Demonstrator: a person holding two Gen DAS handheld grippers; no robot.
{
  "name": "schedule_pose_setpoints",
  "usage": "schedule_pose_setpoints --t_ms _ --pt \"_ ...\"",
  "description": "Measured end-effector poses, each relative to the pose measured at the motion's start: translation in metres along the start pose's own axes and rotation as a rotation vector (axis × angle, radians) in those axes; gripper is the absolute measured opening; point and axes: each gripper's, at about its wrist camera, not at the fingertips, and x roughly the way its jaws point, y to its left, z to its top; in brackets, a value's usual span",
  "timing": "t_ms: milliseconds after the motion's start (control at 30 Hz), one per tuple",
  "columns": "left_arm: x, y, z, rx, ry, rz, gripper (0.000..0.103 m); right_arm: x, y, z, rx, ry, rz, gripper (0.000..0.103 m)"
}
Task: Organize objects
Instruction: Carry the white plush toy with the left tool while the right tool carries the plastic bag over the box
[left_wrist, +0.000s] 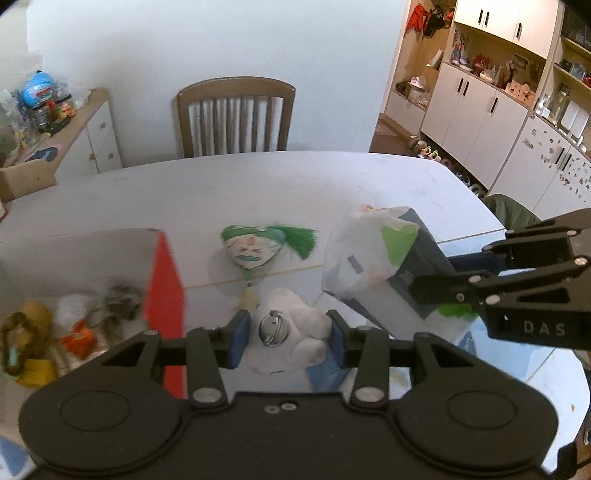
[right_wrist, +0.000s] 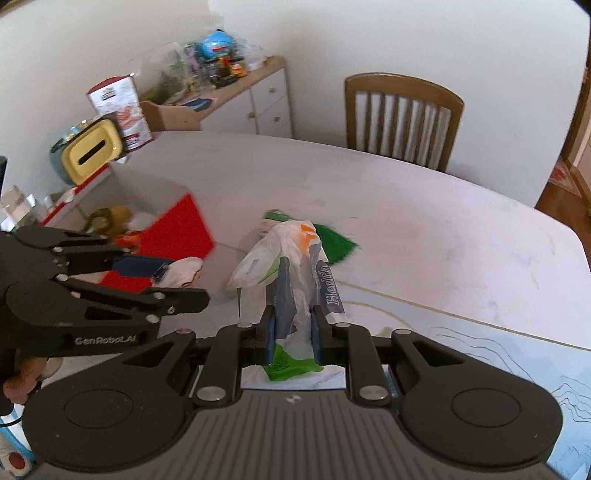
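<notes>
The white plush toy (left_wrist: 295, 332), with a metal pin clasp on it, is clamped between the pads of the left gripper (left_wrist: 290, 338) above the white table (left_wrist: 295, 184). A plastic-wrapped pack (right_wrist: 291, 273) is pinched in the right gripper (right_wrist: 293, 332), whose jaws are closed tight on it. The red-flapped box (left_wrist: 162, 280) of collected items lies just to the left. The loose wrap could probably slip or tear, dropping the pack onto the green-tasselled mask (left_wrist: 255, 251) below.
</notes>
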Motion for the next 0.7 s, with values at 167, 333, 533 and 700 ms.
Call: schedule_pose_setpoints --t_ms 167,333,533,700 --pt "-0.020 0.027 -0.008 -0.004 0.000 0.012 0.043 -0.009 0.042 0.004 -0.016 -0.003 0.012 0.018" --pt "-0.038 0.058 -0.015 -0.020 -0.001 0.021 0.043 -0.010 0.081 0.006 -0.016 -0.001 0.029 0.018" --pt "-0.054 0.095 -0.021 -0.037 -0.005 0.043 0.043 -0.007 0.126 0.011 -0.013 -0.013 0.042 0.019" --pt "-0.063 0.124 -0.024 -0.048 -0.012 0.069 0.043 -0.002 0.155 0.020 -0.022 -0.022 0.051 0.019"
